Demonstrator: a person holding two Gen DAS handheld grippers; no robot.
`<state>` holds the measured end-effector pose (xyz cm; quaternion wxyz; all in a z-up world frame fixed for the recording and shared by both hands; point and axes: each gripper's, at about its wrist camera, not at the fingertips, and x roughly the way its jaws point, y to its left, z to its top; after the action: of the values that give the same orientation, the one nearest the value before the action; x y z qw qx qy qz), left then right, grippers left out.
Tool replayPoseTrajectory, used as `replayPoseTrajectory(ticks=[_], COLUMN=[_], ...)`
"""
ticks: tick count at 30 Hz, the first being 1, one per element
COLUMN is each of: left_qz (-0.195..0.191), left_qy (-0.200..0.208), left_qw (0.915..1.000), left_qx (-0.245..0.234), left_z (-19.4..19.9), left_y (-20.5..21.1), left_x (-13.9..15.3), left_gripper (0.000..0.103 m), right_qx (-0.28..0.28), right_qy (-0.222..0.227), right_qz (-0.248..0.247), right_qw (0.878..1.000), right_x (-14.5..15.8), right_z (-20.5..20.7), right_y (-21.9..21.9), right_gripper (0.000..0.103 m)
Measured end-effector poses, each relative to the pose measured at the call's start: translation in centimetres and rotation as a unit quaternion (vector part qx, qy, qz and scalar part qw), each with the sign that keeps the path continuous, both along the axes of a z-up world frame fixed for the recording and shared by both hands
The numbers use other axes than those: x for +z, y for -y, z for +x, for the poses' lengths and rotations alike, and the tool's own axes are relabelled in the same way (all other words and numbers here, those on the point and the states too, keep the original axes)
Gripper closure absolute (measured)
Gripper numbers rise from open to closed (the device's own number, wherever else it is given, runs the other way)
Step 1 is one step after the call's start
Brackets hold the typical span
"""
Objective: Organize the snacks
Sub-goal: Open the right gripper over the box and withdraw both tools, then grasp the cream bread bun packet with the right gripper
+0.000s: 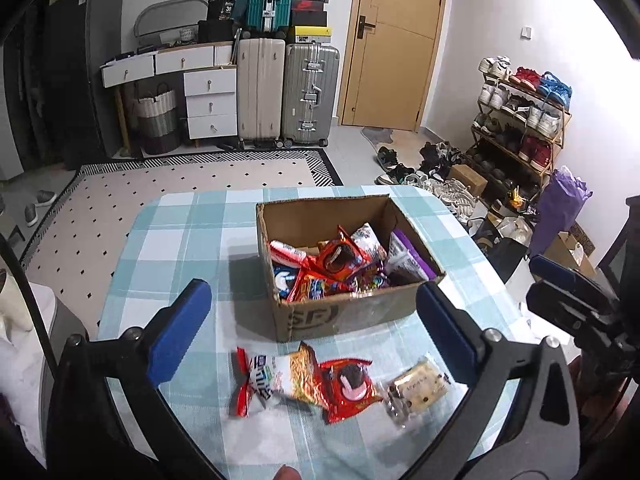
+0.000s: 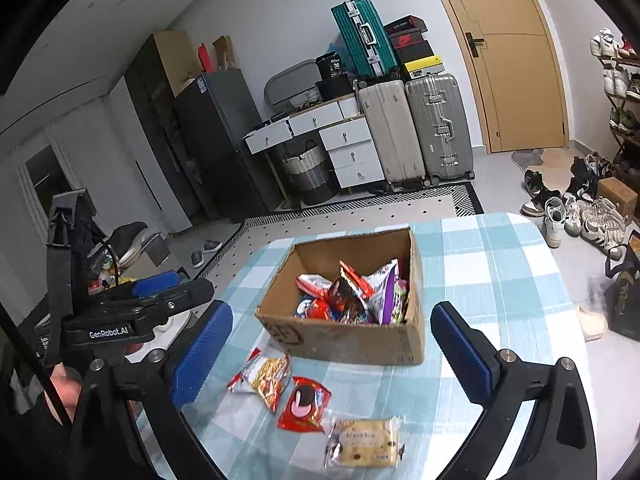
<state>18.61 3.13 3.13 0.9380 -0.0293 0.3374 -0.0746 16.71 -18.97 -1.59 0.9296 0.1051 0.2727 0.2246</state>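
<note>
A cardboard box (image 1: 340, 316) (image 2: 352, 340) holding several snack packets stands on the checked tablecloth. In front of it lie three loose packets: a white-and-gold one (image 1: 276, 380) (image 2: 264, 376), a red cookie one (image 1: 348, 388) (image 2: 304, 402) and a clear biscuit one (image 1: 416, 390) (image 2: 366, 442). My left gripper (image 1: 316, 316) is open and empty, held above the loose packets. My right gripper (image 2: 332, 344) is open and empty, above the same packets. The right gripper shows at the left wrist view's right edge (image 1: 568, 292); the left one shows at the right wrist view's left side (image 2: 160, 296).
The table (image 1: 180, 240) (image 2: 500, 280) has rounded edges. Beyond it are a patterned rug (image 1: 160, 184), suitcases (image 1: 288, 92), white drawers (image 1: 208, 96), a door (image 1: 396, 40), and a shoe rack with shoes on the floor (image 1: 516, 116).
</note>
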Motion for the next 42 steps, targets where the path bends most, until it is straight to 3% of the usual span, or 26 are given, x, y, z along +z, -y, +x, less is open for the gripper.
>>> replayPoseTrajectory(ticks=[5, 11, 17, 21, 29, 42], left_qz=[0.004, -0.024, -0.044, -0.038, -0.032, -0.040], left_qy=[-0.011, -0.044, -0.063, -0.072, -0.101, -0.125], left_qw=[0.9999, 0.9986, 0.9965, 0.9959, 0.9935, 0.9905], left_qx=[0.003, 0.017, 0.032, 0.038, 0.041, 0.041], left_z=[-1.7, -2.9, -3.6, -3.7, -4.0, -4.3], left_y=[0.0, -1.0, -2.1, -2.3, -2.5, -3.5], left_x=[-2.1, -5.9, -8.9, -10.6, -14.0, -17.2], left_gripper=[0.001, 0.001, 0.001, 0.001, 0.001, 0.001], right_qx=[0.002, 0.002, 0.003, 0.003, 0.010, 0.013], right_qy=[-0.002, -0.009, -0.041, -0.070, -0.121, -0.144], right_qz=[-0.013, -0.027, -0.034, -0.029, -0.066, -0.118], right_qw=[1.000, 1.000, 0.999, 0.997, 0.990, 0.982], right_x=[-1.2, -3.9, -7.4, -10.0, -14.2, -17.1], right_z=[-1.4, -2.8, -3.2, -3.1, -1.9, -0.5], right_y=[-0.6, -1.0, -1.2, -1.2, -2.3, -4.1], right_gripper=[0.001, 0.001, 0.001, 0.001, 0.001, 0.002])
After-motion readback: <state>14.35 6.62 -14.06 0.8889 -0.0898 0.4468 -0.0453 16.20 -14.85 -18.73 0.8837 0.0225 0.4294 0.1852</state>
